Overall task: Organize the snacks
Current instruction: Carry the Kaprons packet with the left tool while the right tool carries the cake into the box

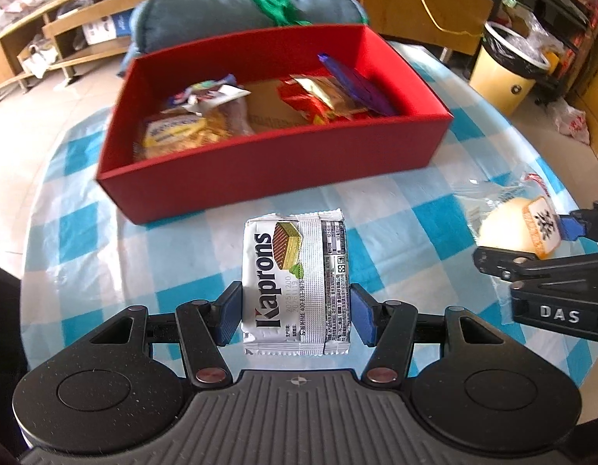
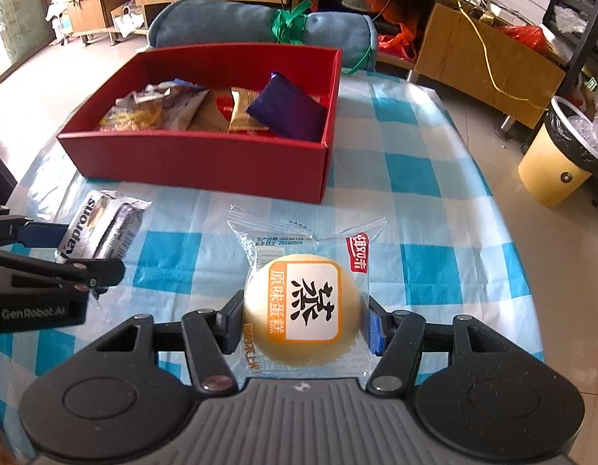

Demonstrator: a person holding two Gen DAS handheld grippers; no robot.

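Observation:
My left gripper (image 1: 295,316) is shut on a silver Kaprons wafer pack (image 1: 295,283), held above the checked tablecloth in front of the red box (image 1: 268,170). It also shows in the right wrist view (image 2: 97,232). My right gripper (image 2: 303,325) is shut on a clear-wrapped steamed cake (image 2: 303,310), a pale yellow bun with an orange-white label; it also shows in the left wrist view (image 1: 520,228). The red box (image 2: 206,166) holds several snack packs, among them a purple pack (image 2: 287,108) and a gold pack (image 2: 244,110).
A round table with a blue-and-white checked cloth (image 1: 396,213) carries the box. A rolled blue cushion (image 2: 221,27) lies behind the box. A yellow bin (image 2: 559,162) stands on the floor to the right. Wooden shelves and cardboard boxes line the back.

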